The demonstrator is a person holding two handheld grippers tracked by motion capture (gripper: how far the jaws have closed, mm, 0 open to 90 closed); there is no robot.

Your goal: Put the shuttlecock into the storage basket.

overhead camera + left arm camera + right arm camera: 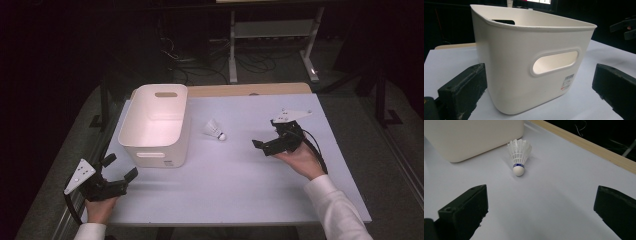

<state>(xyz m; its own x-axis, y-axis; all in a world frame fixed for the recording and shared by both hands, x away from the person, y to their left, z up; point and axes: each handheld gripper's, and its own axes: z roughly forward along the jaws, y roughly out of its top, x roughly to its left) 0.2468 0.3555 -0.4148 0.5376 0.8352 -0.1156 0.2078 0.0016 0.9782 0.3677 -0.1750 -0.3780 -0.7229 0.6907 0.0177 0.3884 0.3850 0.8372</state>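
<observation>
Facing the shuttlecock [519, 157] lying ahead between its spread jaws, our right gripper [274, 141] seems lined up to grasp, while our left gripper [116, 169], also spread, waits before the white bin [529, 65].

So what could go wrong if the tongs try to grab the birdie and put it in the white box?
1. The shuttlecock lies on its side on the smooth table, so the open right tongs might nudge it and make it roll away.
2. Its feathers look thin; squeezing them could bend them. The cork tip seems safer.
3. The white bin stands close beside it, so a gripper could bump it.
</observation>
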